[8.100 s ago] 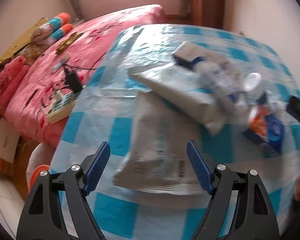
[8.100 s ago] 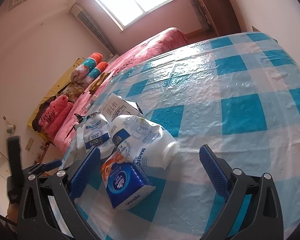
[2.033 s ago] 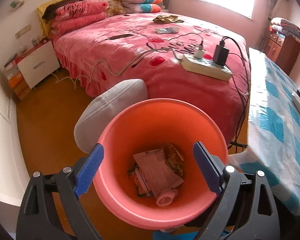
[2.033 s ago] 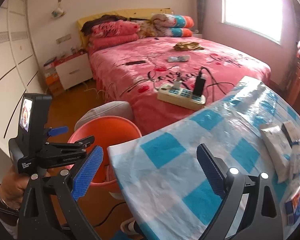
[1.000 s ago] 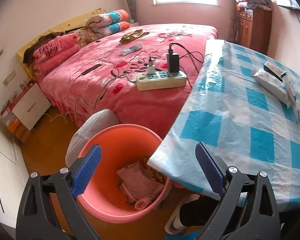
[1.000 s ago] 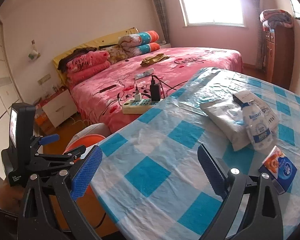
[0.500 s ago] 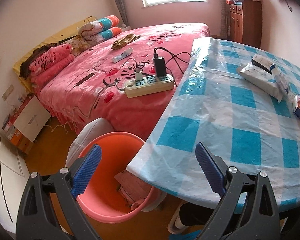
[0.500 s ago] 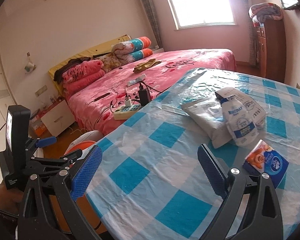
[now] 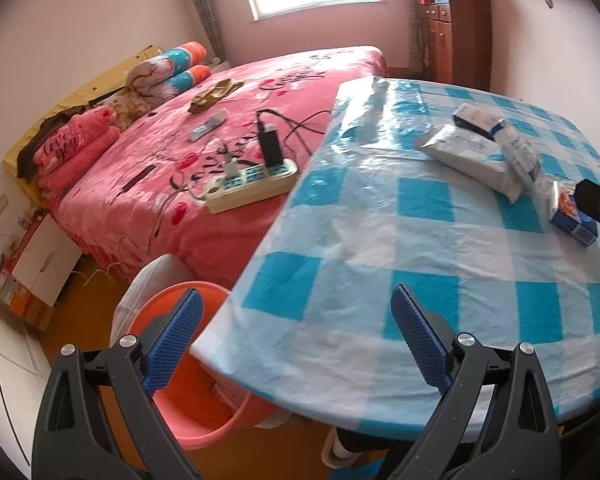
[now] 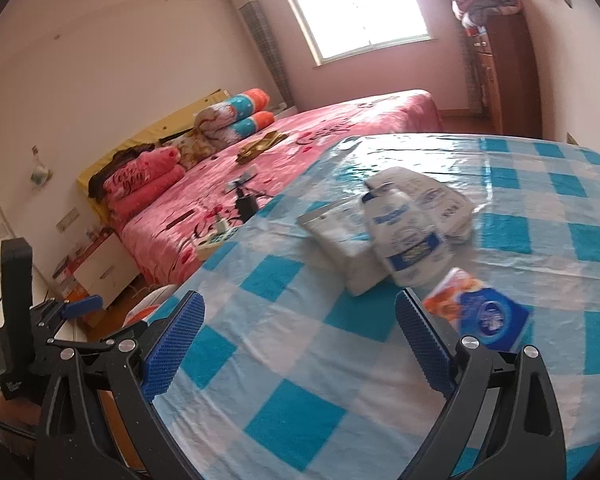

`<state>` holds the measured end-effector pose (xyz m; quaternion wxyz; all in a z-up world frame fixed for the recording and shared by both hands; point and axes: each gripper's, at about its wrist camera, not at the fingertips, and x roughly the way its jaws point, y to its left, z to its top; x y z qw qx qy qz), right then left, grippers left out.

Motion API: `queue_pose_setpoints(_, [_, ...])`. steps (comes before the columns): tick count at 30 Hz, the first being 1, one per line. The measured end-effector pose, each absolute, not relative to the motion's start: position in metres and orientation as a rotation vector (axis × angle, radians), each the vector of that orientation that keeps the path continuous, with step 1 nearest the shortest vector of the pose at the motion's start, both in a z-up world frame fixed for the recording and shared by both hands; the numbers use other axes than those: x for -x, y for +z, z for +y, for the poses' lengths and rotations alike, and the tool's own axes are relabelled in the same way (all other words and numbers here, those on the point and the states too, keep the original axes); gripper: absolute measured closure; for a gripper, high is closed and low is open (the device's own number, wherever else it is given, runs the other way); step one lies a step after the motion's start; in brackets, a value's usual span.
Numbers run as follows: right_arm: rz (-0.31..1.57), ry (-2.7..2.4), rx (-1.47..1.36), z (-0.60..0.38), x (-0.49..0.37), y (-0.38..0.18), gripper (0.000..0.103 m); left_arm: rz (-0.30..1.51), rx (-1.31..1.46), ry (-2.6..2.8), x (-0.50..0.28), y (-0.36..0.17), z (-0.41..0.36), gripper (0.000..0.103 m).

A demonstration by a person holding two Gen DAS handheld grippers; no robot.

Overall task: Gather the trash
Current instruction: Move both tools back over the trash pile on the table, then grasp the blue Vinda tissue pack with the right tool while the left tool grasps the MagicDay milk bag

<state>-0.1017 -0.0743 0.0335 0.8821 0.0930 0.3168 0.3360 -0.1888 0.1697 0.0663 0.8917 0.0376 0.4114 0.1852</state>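
Both tools are spread wide and hold nothing: the left tool (image 9: 294,338) hangs over the near edge of the counter (image 9: 380,248), above the orange bin (image 9: 188,412), while the right tool (image 10: 298,346) points across the checked cloth. The remaining trash lies ahead and to the right of the right tool: a blue tissue pack (image 10: 480,314) nearest, just beside its right finger, then a crumpled bottle (image 10: 406,236) lying across a white pouch (image 10: 340,236), with its long axis running away from the camera. By this layout the right tool is judged the nearer, the left being well apart from the pile.
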Motion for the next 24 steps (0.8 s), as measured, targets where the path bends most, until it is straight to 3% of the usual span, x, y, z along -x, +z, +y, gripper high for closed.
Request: queue_pose_setpoints(24, [0.806,0.559,-0.204,-0.145,0.049,0.005,0.008,0.891,-0.111,0.221,0.146,0.055,0.105,0.008])
